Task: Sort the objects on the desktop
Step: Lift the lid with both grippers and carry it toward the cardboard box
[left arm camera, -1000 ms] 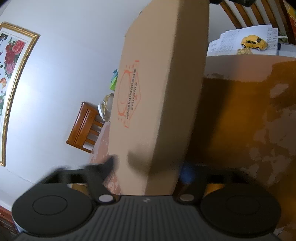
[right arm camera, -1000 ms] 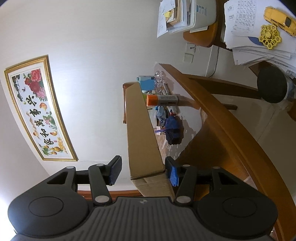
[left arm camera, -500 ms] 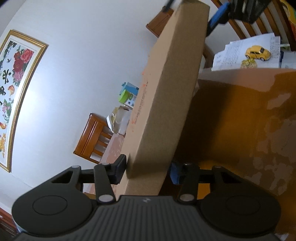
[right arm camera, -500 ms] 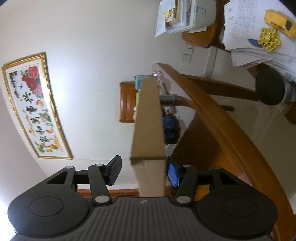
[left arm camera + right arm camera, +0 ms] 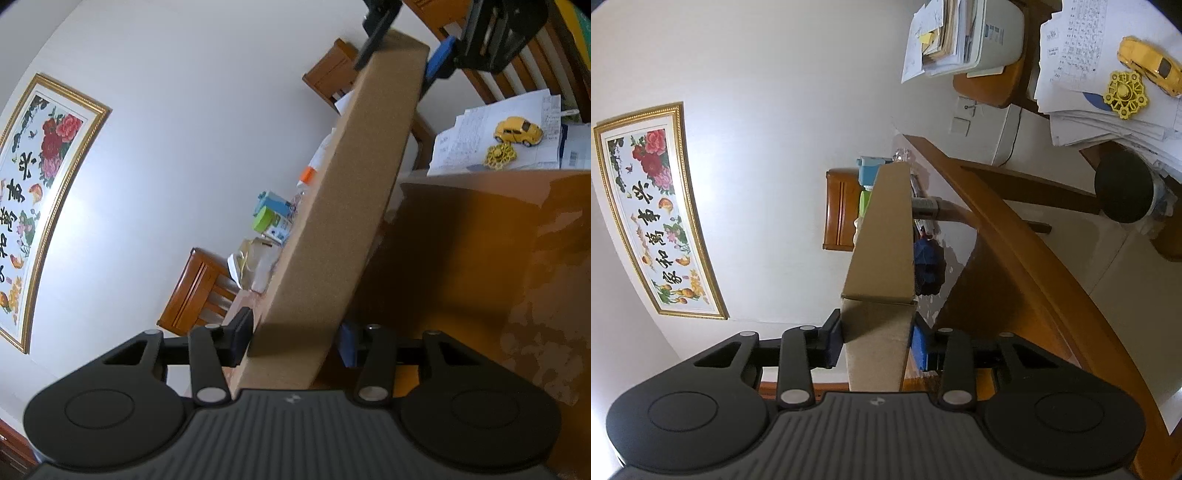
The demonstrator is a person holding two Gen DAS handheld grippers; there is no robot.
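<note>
We've got the wooden table (image 5: 480, 258) spreading past our right-hand fingers, w/ the white wall beyond the left-hand ones. The long cardboard box (image 5: 343, 206) runs straight out from between our left gripper's (image 5: 295, 341) fingers, on edge and raised off the table; both pads press its near end, so that grip is fully clamped. At the box's far end the right gripper (image 5: 399, 55) straddles it from the opposite side. In the right wrist view the right gripper (image 5: 875, 343) has the box (image 5: 882, 236) between its fingers and its jaws are closing; the blue pad touches one face, the black pad sits right at the other, contact unclear. A yellow toy car (image 5: 519, 131) sits on papers (image 5: 480, 147) well off to the right-finger side, a gold trinket (image 5: 498, 157) just beside it.
</note>
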